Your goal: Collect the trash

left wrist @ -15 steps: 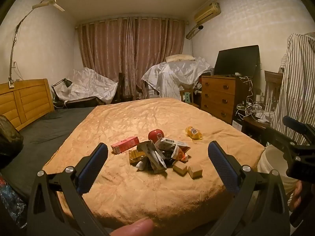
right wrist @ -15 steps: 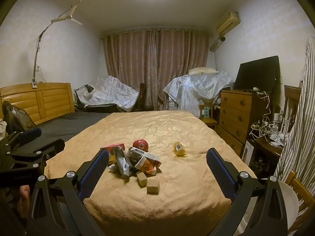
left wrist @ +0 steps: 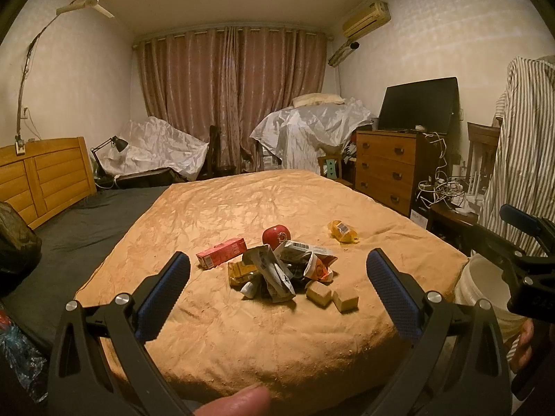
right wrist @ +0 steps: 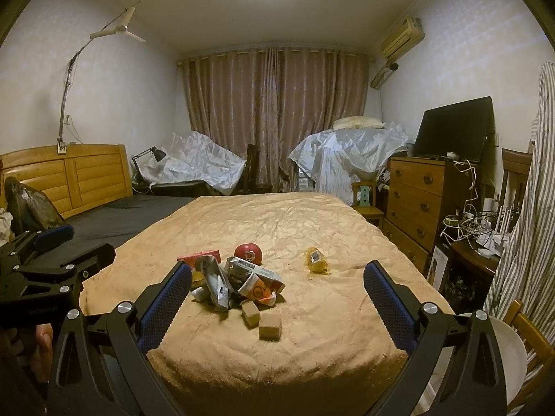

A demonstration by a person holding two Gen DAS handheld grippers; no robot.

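A heap of trash [left wrist: 277, 270] lies on the orange bedspread [left wrist: 242, 215]: crumpled wrappers, a red carton [left wrist: 222, 252], a red round piece [left wrist: 276, 234], two tan cubes [left wrist: 333, 296]. A yellow wrapper [left wrist: 342, 231] lies apart to the right. My left gripper [left wrist: 277, 291] is open, short of the heap, nothing between its fingers. In the right wrist view the same heap [right wrist: 236, 280] sits ahead of my open, empty right gripper [right wrist: 277, 298], with the yellow wrapper [right wrist: 316, 260] further back. A white bucket [left wrist: 485, 287] stands at the bed's right corner.
A wooden dresser [left wrist: 388, 170] with a monitor, a cable-strewn side table [left wrist: 447, 204] and hanging striped cloth [left wrist: 520, 145] crowd the right side. A wooden headboard [left wrist: 45, 173] and a dark bag [left wrist: 17, 242] are at left. Covered furniture stands before the curtains.
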